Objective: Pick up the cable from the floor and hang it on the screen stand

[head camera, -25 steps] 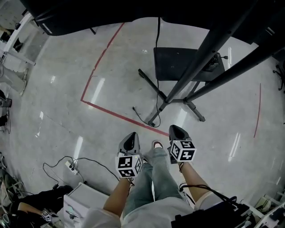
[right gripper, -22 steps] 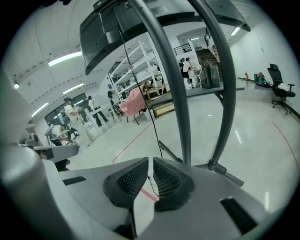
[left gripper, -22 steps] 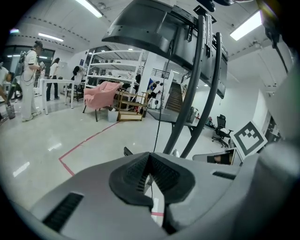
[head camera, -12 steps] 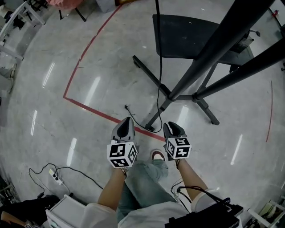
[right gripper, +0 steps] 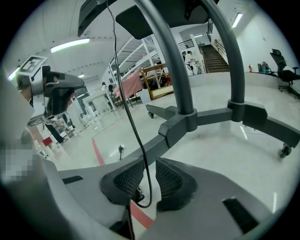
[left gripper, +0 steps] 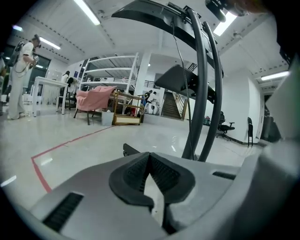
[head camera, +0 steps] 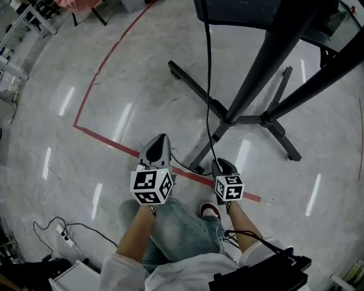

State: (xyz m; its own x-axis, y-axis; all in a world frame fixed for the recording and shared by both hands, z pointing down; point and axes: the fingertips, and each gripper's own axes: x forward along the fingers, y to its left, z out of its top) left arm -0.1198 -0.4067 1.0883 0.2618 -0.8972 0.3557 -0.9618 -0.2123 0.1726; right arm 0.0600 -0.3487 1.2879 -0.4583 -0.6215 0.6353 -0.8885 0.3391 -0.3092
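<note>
A thin black cable hangs down along the black screen stand and loops on the floor by the stand's front leg. Its loose end lies past the red tape, partly hidden by my left gripper. That gripper is held over the tape line with its jaws shut on nothing. My right gripper is just right of the floor loop. In the right gripper view the cable drops in line with the narrow gap of the open gripper, ahead of the pads and not pinched.
Red tape marks a corner on the glossy floor. The stand's legs spread out ahead, with a black tray above them. A power strip with cords lies at lower left. The person's own shoe is under the grippers. Racks and pink-covered furniture stand far off.
The person has stepped toward the stand. Both grippers now sit nearer its base and the cable loop, with the left one over the red tape.
</note>
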